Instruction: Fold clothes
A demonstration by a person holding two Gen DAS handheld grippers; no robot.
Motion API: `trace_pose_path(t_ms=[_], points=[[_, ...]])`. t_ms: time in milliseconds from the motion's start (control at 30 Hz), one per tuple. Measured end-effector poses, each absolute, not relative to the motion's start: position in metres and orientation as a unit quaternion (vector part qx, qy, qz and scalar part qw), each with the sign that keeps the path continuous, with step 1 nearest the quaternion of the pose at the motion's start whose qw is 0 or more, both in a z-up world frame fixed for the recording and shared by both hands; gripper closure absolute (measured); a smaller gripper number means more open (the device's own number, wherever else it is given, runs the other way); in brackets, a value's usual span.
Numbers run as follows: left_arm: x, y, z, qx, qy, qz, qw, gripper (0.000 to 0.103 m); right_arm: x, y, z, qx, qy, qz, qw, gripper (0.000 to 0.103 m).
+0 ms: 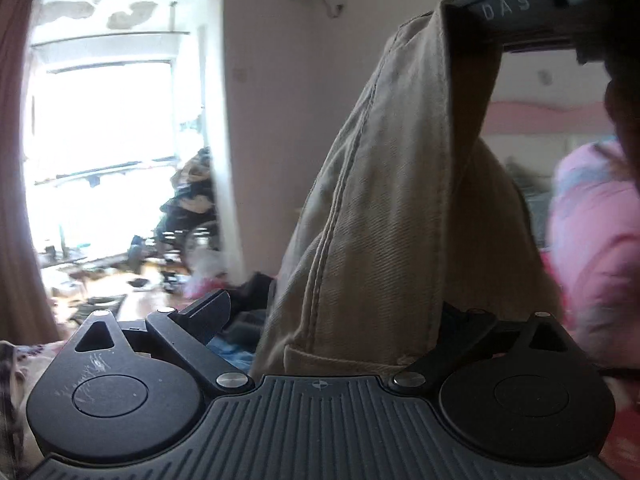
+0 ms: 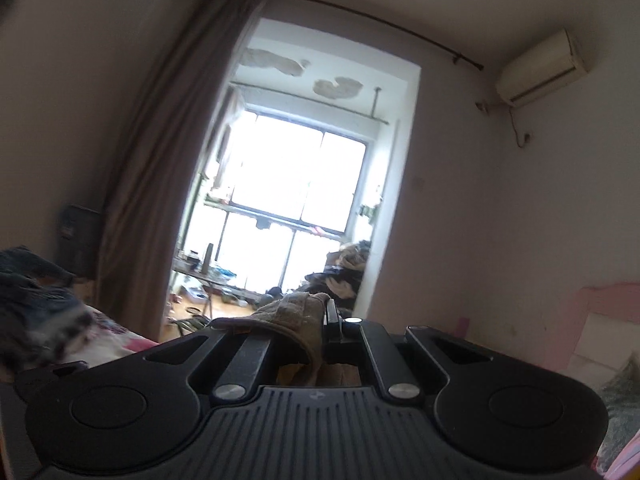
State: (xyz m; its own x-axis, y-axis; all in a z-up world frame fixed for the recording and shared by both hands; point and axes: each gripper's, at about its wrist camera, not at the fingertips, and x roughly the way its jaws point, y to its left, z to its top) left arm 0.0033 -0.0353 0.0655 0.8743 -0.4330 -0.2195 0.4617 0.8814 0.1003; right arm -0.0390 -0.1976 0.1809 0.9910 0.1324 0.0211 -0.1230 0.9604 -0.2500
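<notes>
Jaws: left gripper [image 1: 332, 312] spread wide, nothing pinched; khaki trousers [image 1: 392, 208] hang down between its fingers without pad contact that I can make out. Right gripper [image 2: 326, 322] pressed together on a fold of the same khaki cloth [image 2: 288, 312], held up level toward the window [image 2: 296, 200]. In the left wrist view the trousers drape from the right gripper's body [image 1: 528, 12] at top. Pink sleeve [image 1: 592, 240] at right edge.
</notes>
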Motion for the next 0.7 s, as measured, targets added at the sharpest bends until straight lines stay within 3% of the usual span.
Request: trace_pose_path(t_ms=[233,400,567,700], points=[[-0.054,0.017,0.099,0.040,0.098,-0.318,0.942,0.010,-0.098,-0.184,0.224,-0.129,-0.054,0.100,0.985,0.099],[-0.051,0.044,0.108,0.018,0.127,-0.336,0.933,0.019,-0.085,-0.191,0.227,-0.102,-0.012,0.145,0.984,0.099],[-0.015,0.036,0.058,0.042,0.209,-0.300,0.930,0.032,-0.008,-0.194,0.162,-0.089,0.125,0.168,0.974,0.099],[0.036,0.034,-0.001,0.032,0.299,-0.247,0.921,0.036,0.062,-0.202,0.091,-0.070,0.236,0.157,0.957,0.099]])
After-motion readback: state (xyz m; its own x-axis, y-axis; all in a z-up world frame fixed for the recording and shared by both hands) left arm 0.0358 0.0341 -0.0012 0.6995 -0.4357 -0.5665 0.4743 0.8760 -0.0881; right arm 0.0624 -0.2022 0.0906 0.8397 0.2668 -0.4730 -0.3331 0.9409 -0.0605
